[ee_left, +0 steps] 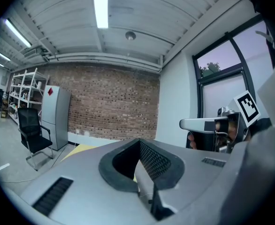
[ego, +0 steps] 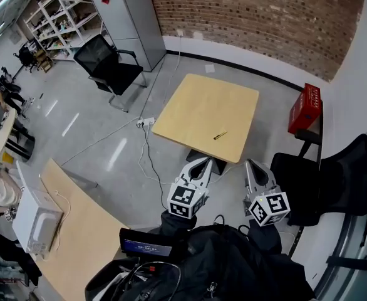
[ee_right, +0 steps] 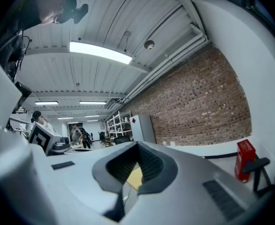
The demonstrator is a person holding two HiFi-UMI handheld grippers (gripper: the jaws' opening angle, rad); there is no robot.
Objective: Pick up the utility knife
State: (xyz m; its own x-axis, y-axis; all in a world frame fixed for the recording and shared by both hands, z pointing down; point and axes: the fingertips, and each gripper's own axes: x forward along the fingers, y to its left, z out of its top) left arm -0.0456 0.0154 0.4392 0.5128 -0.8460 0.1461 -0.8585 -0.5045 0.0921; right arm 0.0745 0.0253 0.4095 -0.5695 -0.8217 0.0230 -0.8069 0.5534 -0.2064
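Now my left gripper (ego: 203, 162) has its jaws pressed together with nothing between them, and my right gripper (ego: 252, 164) is the same, closed and empty. I hold both low and close to my body, side by side, pointing towards the square wooden table (ego: 196, 108) ahead. On it, near the edge facing me, lies the utility knife (ego: 220, 135), well apart from both grippers. A red box (ego: 305, 108) stands to the table's right, and a black office chair (ego: 107, 67) to its left.
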